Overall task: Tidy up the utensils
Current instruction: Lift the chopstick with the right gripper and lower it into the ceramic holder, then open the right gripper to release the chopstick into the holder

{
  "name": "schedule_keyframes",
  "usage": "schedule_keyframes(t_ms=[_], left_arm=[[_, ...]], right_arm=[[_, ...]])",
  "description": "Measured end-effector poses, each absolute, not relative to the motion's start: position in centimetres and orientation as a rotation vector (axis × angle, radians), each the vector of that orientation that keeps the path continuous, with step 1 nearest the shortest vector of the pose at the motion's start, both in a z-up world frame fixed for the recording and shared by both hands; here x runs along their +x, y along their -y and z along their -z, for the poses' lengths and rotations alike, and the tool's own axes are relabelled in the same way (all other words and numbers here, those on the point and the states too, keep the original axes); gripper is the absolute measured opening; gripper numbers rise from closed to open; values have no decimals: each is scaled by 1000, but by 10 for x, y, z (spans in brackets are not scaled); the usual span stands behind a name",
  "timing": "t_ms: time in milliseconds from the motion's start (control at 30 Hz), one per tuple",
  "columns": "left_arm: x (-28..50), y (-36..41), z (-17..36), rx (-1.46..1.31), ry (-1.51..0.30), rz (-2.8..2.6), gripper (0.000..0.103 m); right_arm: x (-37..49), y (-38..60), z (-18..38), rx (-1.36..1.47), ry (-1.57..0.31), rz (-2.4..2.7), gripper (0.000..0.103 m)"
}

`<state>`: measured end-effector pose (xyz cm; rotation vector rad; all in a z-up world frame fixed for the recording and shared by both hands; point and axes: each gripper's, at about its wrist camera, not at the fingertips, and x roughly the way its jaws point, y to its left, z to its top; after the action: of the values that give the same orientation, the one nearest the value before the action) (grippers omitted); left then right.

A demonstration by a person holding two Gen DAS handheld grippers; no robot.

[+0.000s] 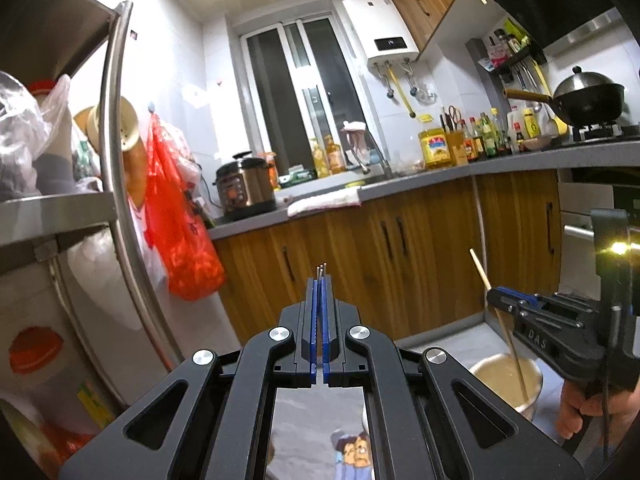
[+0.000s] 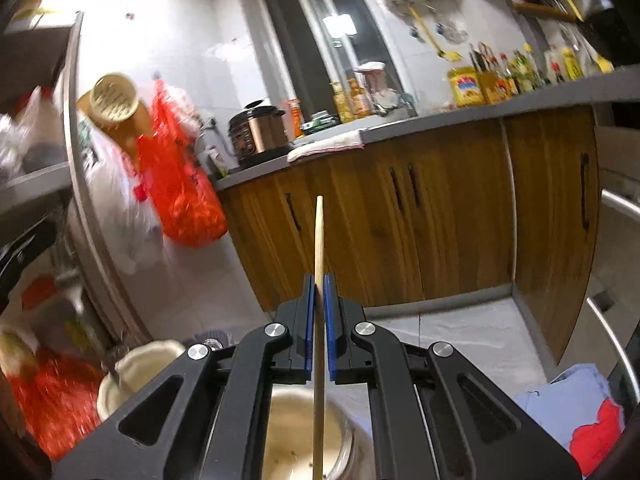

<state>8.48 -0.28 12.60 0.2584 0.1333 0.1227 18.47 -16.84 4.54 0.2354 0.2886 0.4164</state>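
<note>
My left gripper (image 1: 321, 280) is shut on thin metal utensils (image 1: 322, 269) whose silver tips stick up just past the blue pads. My right gripper (image 2: 319, 280) is shut on a wooden chopstick (image 2: 319, 240) that stands upright, its lower end down in a metal-rimmed cream bowl (image 2: 344, 440). In the left wrist view the right gripper (image 1: 496, 300) shows at the right edge, holding the chopstick (image 1: 480, 270) tilted over the same bowl (image 1: 536, 376). A second cream container (image 2: 105, 390) with a dark utensil in it sits lower left of the right gripper.
A steel rack (image 1: 116, 120) with plastic bags and a hanging red bag (image 1: 184, 240) stands at left. Wooden cabinets (image 1: 360, 264) under a grey counter (image 1: 400, 188) lie ahead, with a pressure cooker (image 1: 244, 186), bottles and a wok (image 1: 588, 98).
</note>
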Motion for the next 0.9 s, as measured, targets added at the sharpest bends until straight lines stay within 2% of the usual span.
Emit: schedule_keyframes(t_ms=[233, 900], left_arm=[[84, -1, -116, 245, -176, -100, 2], [91, -7, -101, 216, -248, -66, 3]], right_arm=[[157, 169, -43, 189, -268, -443, 5], [155, 176, -50, 238, -259, -473, 5]])
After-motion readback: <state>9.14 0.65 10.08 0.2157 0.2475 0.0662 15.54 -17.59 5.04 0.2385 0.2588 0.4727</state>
